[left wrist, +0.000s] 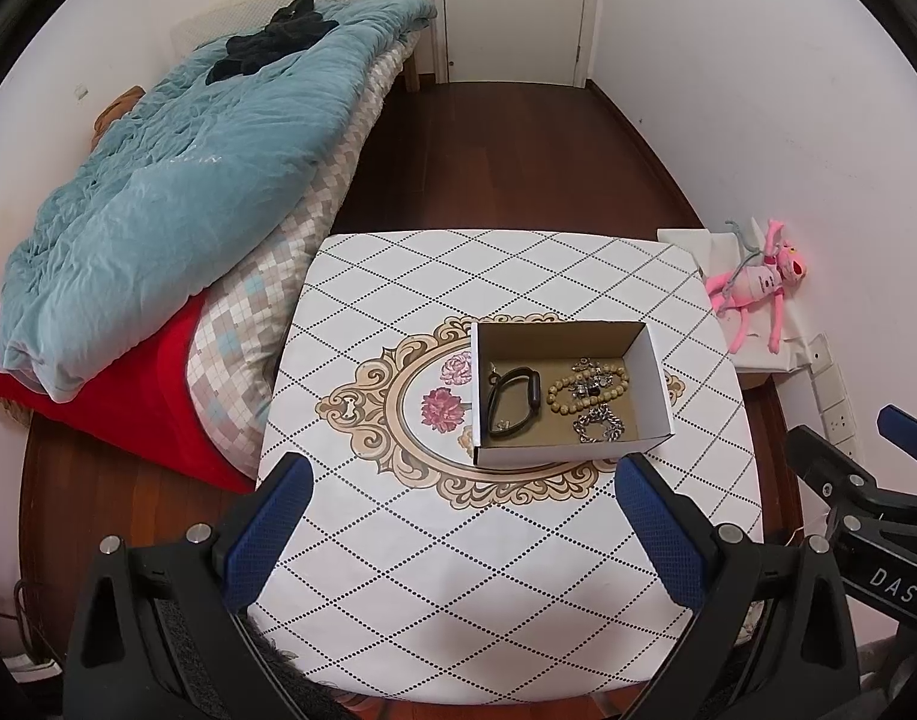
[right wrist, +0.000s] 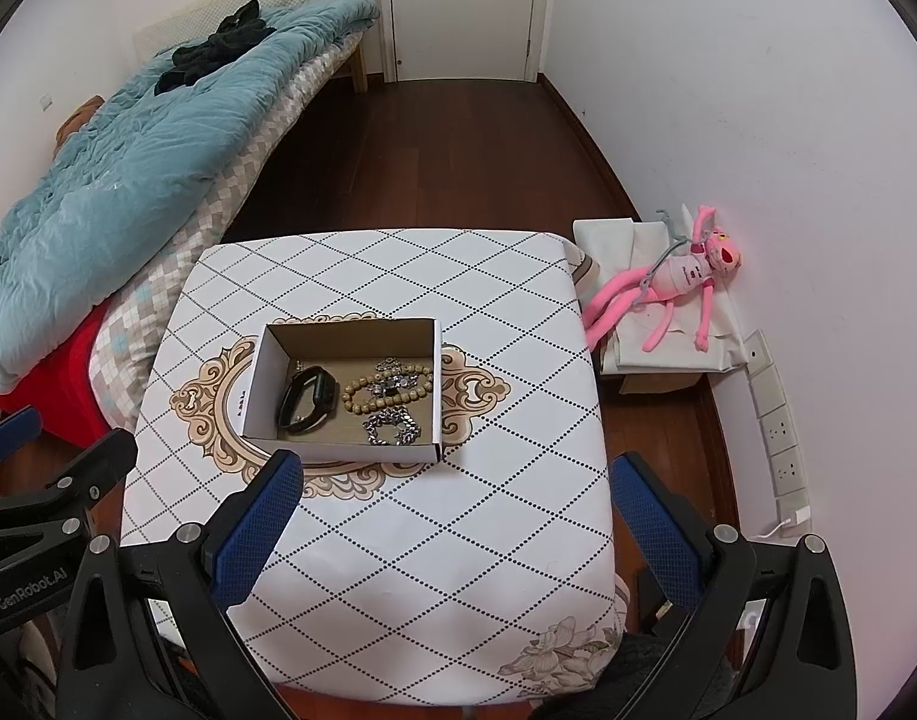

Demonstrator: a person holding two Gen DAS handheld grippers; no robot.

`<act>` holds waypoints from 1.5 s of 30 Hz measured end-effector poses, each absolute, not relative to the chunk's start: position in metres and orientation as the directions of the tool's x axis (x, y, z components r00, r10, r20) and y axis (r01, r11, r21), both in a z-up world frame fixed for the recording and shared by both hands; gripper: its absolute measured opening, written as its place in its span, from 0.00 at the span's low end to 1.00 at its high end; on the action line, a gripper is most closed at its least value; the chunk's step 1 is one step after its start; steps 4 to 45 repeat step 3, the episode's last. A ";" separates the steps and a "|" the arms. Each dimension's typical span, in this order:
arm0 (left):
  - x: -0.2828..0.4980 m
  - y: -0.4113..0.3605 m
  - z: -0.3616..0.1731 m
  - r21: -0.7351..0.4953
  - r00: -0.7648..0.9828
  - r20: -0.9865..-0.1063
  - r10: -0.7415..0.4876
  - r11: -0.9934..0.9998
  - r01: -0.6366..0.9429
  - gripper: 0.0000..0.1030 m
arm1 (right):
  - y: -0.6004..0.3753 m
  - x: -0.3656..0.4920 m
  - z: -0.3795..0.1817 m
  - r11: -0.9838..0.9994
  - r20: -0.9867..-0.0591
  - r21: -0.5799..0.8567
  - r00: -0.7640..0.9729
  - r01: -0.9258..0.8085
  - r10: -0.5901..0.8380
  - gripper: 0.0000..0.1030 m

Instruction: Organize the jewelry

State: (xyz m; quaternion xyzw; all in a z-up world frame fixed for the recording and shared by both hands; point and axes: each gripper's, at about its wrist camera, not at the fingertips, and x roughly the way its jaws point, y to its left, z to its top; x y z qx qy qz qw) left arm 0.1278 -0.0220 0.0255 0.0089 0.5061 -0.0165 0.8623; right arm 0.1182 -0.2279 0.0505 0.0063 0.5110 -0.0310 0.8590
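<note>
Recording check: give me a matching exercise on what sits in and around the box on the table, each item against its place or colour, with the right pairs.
Items:
1. black wristband
2. bead bracelet
3. silver chain
4. pink plush toy

Descriptions:
A. tan beads, middle of the cardboard box
B. off the table, by the wall
C. left part of the box
D. at the box's near wall, metallic

Pairs: 1-C, 2-A, 3-D, 4-B
</note>
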 end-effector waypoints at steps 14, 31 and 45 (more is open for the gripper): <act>0.128 -0.022 0.025 -0.004 0.482 -0.876 -0.024 0.999 0.043 1.00 | -0.228 0.118 0.051 0.998 -0.878 -0.024 0.475 0.060 -0.050 1.00; 0.128 -0.022 0.025 -0.004 0.482 -0.876 -0.024 0.999 0.043 1.00 | -0.228 0.118 0.051 0.998 -0.878 -0.024 0.475 0.060 -0.050 1.00; 0.128 -0.022 0.025 -0.004 0.482 -0.876 -0.024 0.999 0.043 1.00 | -0.228 0.118 0.051 0.998 -0.878 -0.024 0.475 0.060 -0.050 1.00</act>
